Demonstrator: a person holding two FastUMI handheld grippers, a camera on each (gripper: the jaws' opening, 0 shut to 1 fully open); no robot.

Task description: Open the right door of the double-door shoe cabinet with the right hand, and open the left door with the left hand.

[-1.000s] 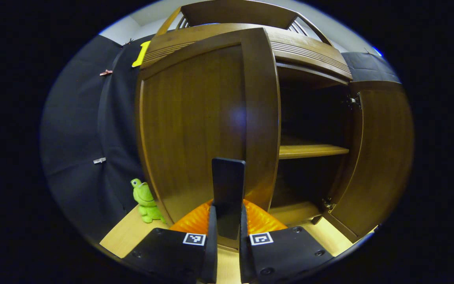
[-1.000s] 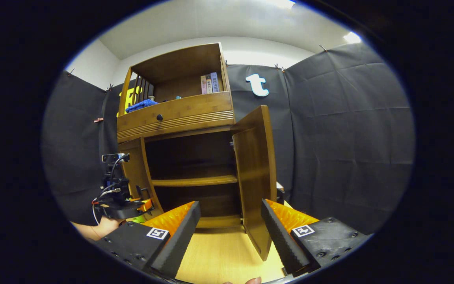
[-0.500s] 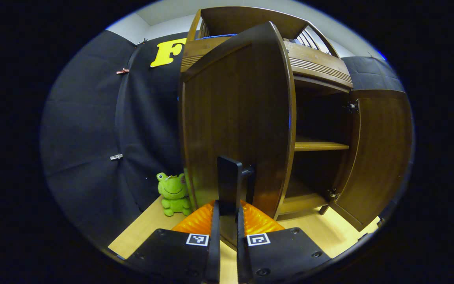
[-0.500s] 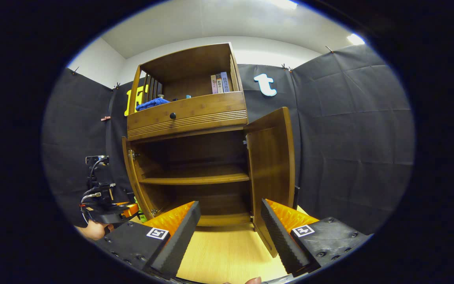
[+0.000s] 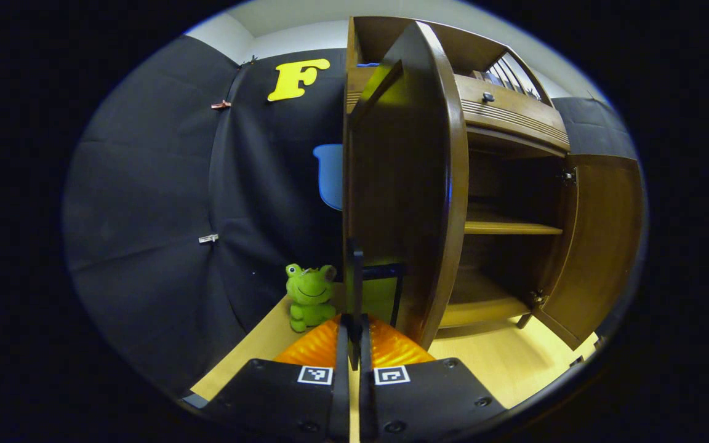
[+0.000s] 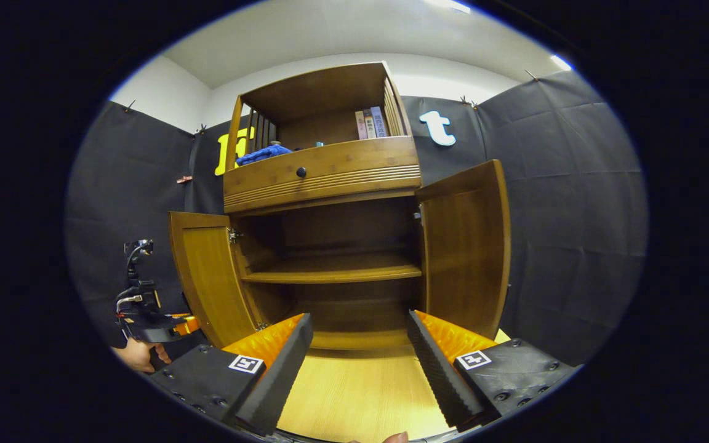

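The wooden shoe cabinet (image 6: 324, 178) stands with both doors swung out. In the left gripper view the left door (image 5: 404, 184) is almost edge-on, and my left gripper (image 5: 354, 344) is shut on its thin dark handle (image 5: 357, 277). The right door (image 5: 600, 246) stands wide at the far right. In the right gripper view my right gripper (image 6: 357, 363) hangs open over the table in front of the cabinet, holding nothing. The left door (image 6: 207, 283) and right door (image 6: 468, 246) flank the inner shelf (image 6: 336, 271). The left gripper (image 6: 151, 326) and a hand (image 6: 136, 357) sit beside the left door.
A green frog toy (image 5: 308, 298) sits on the light wooden table (image 5: 502, 363) left of the cabinet, close to the left door. Above the doors are a drawer with a knob (image 6: 301, 172), a blue cloth (image 6: 262, 154) and books (image 6: 370, 123). Black cloth walls enclose the booth.
The left door has swung further outward with my left gripper still on its handle, now nearly edge-on. The right gripper stayed open and shifted so both open doors face it.
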